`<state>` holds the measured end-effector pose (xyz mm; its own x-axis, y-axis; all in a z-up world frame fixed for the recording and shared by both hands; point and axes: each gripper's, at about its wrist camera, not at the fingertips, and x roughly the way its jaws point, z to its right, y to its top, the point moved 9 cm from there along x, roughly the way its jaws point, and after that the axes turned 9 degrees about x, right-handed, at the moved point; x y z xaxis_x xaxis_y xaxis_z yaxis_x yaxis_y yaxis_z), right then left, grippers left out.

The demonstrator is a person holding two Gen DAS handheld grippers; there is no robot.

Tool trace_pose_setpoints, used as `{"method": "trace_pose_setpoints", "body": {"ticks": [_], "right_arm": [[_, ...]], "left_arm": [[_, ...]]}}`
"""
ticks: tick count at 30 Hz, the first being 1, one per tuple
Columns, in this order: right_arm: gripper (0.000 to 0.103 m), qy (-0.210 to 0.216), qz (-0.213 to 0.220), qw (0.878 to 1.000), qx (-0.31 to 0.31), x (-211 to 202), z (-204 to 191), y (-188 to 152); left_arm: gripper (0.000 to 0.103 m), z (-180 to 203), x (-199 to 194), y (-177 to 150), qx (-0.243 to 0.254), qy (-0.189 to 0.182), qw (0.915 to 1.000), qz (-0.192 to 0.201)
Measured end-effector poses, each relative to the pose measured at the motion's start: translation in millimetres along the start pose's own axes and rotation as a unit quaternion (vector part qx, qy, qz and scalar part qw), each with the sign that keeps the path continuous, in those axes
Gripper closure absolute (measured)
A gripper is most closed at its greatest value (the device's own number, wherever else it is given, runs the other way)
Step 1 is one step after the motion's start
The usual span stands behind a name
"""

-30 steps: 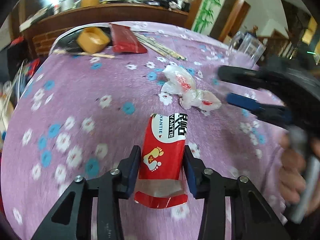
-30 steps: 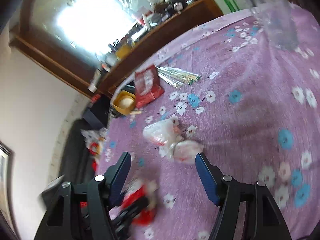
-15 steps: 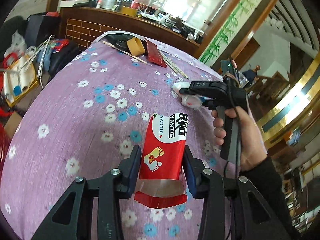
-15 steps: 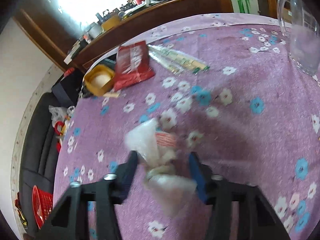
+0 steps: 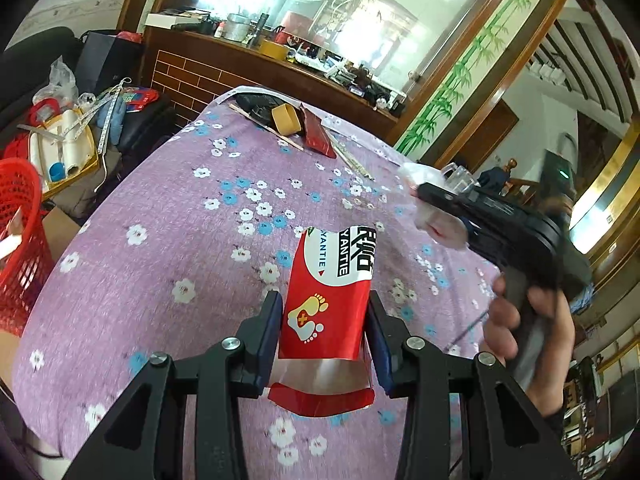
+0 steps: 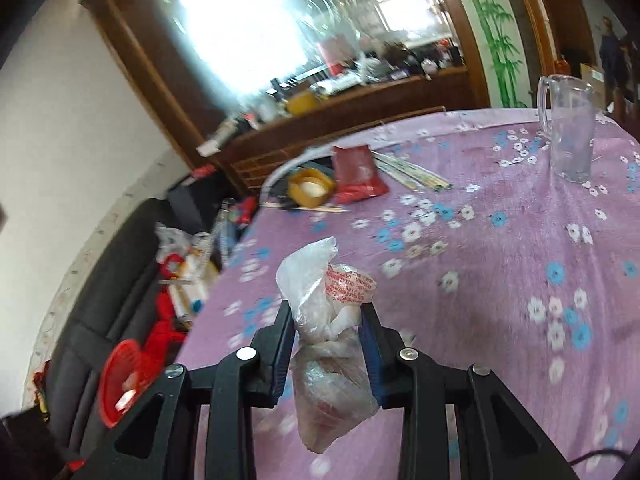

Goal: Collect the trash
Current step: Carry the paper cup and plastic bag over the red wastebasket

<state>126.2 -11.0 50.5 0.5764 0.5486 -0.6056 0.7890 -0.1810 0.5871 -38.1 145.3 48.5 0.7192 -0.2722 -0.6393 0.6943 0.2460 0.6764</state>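
Red-and-white foil packet [image 5: 328, 312], footprint logo and all, pinched between the fingers of the left gripper [image 5: 323, 332] and lifted clear of the desk [image 5: 160, 264]. Crumpled clear plastic bag [image 6: 328, 320] with red print likewise clamped in the right gripper [image 6: 326, 344], dangling a bit below the fingers. So roughly halfway by the look of it: two bits of trash picked up, none binned yet. Probably headed for the red mesh basket [image 5: 20, 240] sitting on the floor off the left edge of the desk, also visible in the right wrist view as a red round thing [image 6: 124, 384] low on the left. Still left on the purple flowery cloth at the far end: a red pouch [image 6: 356, 174], a yellow tape-roll-looking ring [image 6: 310, 188], some long wrapped chopstick packs [image 6: 412, 172] and a thin wooden stick [image 6: 308, 209], all bunched close together. Hard to say which of those count as trash. Clear glass mug [image 6: 568, 132] standing upright well off to the right, not in the path. Nothing really blocking the way to the basket apart from the junk pile on the floor beside it [image 5: 64, 140]; only worry would be the floppy bag slipping out, since held by a thin twisted bit.
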Motion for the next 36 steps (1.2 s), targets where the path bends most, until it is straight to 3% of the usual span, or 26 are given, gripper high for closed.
{"method": "trace_pose_setpoints", "body": {"ticks": [7, 12, 22, 36], "right_arm": [[0.068, 0.043, 0.036, 0.998, 0.0, -70, -36, -42], [0.068, 0.069, 0.051, 0.996, 0.007, -96, -56, -65], [0.068, 0.104, 0.05, 0.993, -0.014, -108, -103, -91], [0.068, 0.122, 0.036, 0.992, -0.025, -96, -138, -107]], "left_arm": [[0.06, 7, -33, -12, -0.005, -0.015, 0.9998, 0.014], [0.06, 10, -62, -17, 0.0, -0.015, 0.9992, 0.036], [0.06, -4, -99, -21, -0.012, -0.009, 0.9979, 0.064], [0.06, -45, -114, -18, -0.044, 0.008, 0.9957, 0.081]]}}
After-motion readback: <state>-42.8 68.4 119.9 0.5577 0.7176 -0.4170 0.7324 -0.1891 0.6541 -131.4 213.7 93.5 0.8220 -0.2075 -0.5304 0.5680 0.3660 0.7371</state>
